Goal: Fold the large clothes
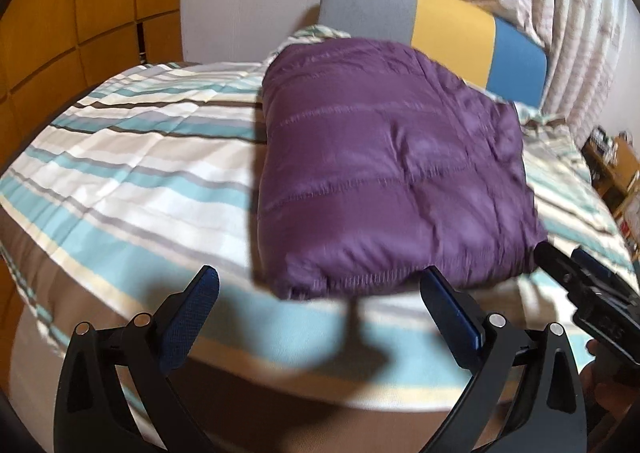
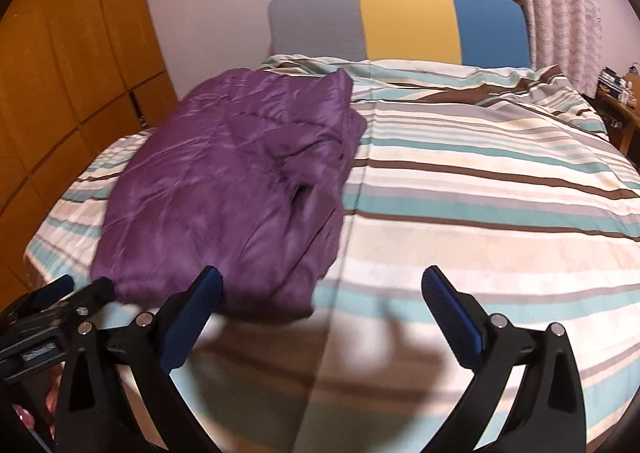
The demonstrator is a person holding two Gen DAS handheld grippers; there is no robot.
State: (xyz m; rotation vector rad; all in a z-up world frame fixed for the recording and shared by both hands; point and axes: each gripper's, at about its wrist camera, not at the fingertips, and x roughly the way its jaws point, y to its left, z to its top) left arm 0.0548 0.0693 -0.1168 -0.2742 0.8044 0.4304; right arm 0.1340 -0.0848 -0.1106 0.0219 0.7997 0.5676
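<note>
While the purple quilted jacket [image 1: 392, 169] lay folded into a compact bundle on the striped bedspread [image 1: 132, 157], both tools hung empty above the near edge. The left gripper [image 1: 320, 317] was spread wide, bundle at its twelve o'clock; the right gripper [image 2: 320, 317] was equally spread, bundle at ten o'clock. Any tidying (probably little remained) would best press seams flat, evenly.

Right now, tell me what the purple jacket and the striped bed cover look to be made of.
Jacket: looks like thin synthetic shell, perhaps nylon, over padding; slight sheen, stitched quilt lines, puffy panels. Bed cover: looks like matte woven fabric, maybe cotton; no shine, soft creases, printed stripes.
</note>
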